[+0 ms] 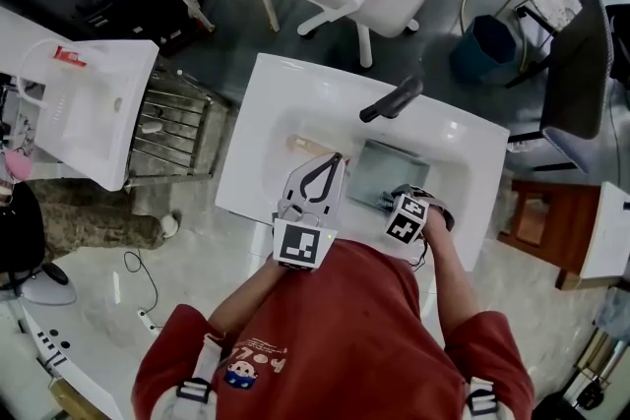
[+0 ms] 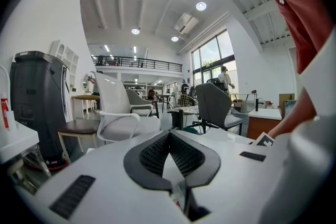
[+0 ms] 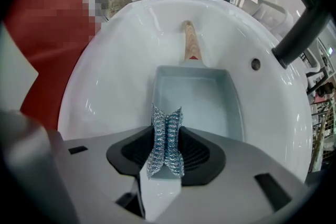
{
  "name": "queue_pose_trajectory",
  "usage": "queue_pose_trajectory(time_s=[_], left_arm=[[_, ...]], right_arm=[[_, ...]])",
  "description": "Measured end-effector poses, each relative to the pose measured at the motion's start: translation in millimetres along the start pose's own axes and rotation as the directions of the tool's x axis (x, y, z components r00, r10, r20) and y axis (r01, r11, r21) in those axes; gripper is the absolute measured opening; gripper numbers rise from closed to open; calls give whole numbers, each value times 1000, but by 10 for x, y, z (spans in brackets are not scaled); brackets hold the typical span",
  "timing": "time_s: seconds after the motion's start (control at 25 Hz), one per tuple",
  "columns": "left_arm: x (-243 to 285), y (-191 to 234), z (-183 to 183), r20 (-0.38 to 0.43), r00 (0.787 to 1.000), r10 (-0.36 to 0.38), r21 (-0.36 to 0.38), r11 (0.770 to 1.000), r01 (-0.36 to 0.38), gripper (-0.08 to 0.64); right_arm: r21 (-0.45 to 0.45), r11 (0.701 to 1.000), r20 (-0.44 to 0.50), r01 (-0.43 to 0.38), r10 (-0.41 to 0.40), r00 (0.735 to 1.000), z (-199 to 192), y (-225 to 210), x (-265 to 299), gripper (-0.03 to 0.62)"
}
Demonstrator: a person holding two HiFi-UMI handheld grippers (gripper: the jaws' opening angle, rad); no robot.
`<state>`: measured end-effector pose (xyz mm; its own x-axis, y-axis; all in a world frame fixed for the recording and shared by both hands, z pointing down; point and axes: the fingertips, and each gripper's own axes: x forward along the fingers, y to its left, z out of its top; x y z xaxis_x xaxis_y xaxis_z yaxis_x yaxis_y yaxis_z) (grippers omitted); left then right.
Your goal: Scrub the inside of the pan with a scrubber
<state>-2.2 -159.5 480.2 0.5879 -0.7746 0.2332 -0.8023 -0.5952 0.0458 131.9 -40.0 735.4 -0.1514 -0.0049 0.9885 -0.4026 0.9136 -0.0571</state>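
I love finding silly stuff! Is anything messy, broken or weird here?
Nothing looks spilled or broken. The pan lies flat in the sink, and the right tongs pinch the scrubber. Only oddity: the left tongs are shut on nothing, pointing at the room.

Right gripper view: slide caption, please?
The right claw, shut on a metal mesh scrubber, hovers over the rectangular pan in the white sink.

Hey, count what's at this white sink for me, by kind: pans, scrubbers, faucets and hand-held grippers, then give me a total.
Rectangular pan: 1
Metal mesh scrubber: 1
Black faucet: 1
Hand-held grippers: 2, the left hand-held gripper shut on nothing, the right hand-held gripper clamped on the scrubber
Total: 5
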Motion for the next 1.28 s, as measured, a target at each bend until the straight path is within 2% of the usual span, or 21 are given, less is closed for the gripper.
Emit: queue_pose_trajectory(time_s=[0.44, 0.72, 1.04, 1.28], left_arm=[[22, -24, -40, 4, 1000, -5, 1, 1000, 5, 14], [0, -1, -53, -2, 1000, 0, 2, 1000, 0, 14], [1, 2, -59, -5, 1000, -1, 8, 1000, 1, 14], [13, -2, -54, -1, 1000, -1, 10, 1000, 1, 14]], right_arm=[[13, 1000, 19, 27, -27, 999, 5, -89, 35, 164], [27, 997, 34, 73, -74, 997, 15, -266, 31, 164], [17, 982, 38, 186, -187, 982, 46, -641, 25, 164], [-13, 944, 42, 328, -328, 944, 61, -980, 42, 164]])
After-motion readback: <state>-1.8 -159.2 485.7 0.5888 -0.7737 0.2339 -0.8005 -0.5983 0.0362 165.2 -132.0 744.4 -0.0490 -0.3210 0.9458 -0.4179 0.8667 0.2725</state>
